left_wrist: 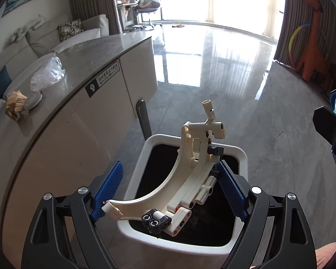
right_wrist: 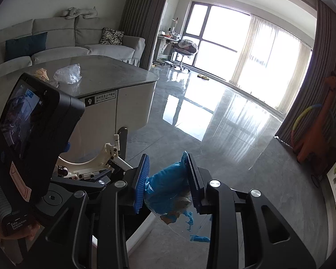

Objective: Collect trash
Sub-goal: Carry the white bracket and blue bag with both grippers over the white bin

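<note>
Directly below the left claw [left_wrist: 168, 192] sits a white bin [left_wrist: 143, 157] with a dark inside, on the floor beside the rounded worktop [left_wrist: 96, 51]. Between the claw's blue pads lies a white plastic toy piece [left_wrist: 190, 174], curved, with black connectors. Jaws stand wide apart; the toy seems to touch only the pad at 3 o'clock, so it looks released or about to drop, not gripped. Whether it rests on the bin rim I cannot tell.

Right claw [right_wrist: 168, 181] is clamped on a blue plastic bag [right_wrist: 165, 183], crumpled, with loose scraps hanging under it. It hangs over the floor, at roughly 3 o'clock from the bin.

On the worktop, at 10 o'clock in the left view: a clear plastic wrapper [left_wrist: 48, 72], a crumpled brown paper wad [left_wrist: 15, 105], and a small white disc-like item just beside the wad.

Step in hand, by my reading: dropping the toy piece into the bin. Next move calls for clearing the left claw away, then bringing the blue bag over the bin's mouth before opening. Worktop litter is not yet collected.
</note>
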Motion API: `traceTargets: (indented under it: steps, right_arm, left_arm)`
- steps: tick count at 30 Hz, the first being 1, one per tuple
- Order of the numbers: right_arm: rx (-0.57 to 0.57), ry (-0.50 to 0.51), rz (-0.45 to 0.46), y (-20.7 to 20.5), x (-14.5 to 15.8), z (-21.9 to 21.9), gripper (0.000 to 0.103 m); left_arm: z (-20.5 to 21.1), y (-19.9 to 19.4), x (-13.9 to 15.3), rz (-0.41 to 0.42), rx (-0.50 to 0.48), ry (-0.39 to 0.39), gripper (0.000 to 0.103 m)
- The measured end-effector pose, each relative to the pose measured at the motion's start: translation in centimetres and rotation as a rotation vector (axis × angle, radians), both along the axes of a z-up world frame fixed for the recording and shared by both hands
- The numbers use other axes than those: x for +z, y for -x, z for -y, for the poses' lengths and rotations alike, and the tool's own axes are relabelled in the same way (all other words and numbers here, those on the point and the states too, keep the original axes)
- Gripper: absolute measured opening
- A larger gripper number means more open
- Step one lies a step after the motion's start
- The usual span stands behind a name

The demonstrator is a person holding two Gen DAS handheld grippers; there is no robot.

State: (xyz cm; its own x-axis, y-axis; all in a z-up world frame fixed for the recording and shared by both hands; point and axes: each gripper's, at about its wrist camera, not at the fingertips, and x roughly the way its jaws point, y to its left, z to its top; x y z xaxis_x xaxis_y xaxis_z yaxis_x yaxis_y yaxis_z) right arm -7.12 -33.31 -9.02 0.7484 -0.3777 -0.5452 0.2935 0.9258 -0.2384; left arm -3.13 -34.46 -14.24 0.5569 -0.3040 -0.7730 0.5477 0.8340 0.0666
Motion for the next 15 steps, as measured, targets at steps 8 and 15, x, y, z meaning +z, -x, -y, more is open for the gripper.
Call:
traceTargets:
  steps: [8,15]
  right_arm:
    - [0.011,-0.008,-0.003,-0.5,-0.3,-0.1,0.035]
    - [0.017,-0.02,-0.007,-0.4,-0.7,0.9,0.035]
  left_arm:
    - [0.1,-0.5,-0.2,0.002,-0.002,-0.019,0.085]
    - [-0.2,-1.0,-0.3,-0.01,-0.003,-0.017,0.085]
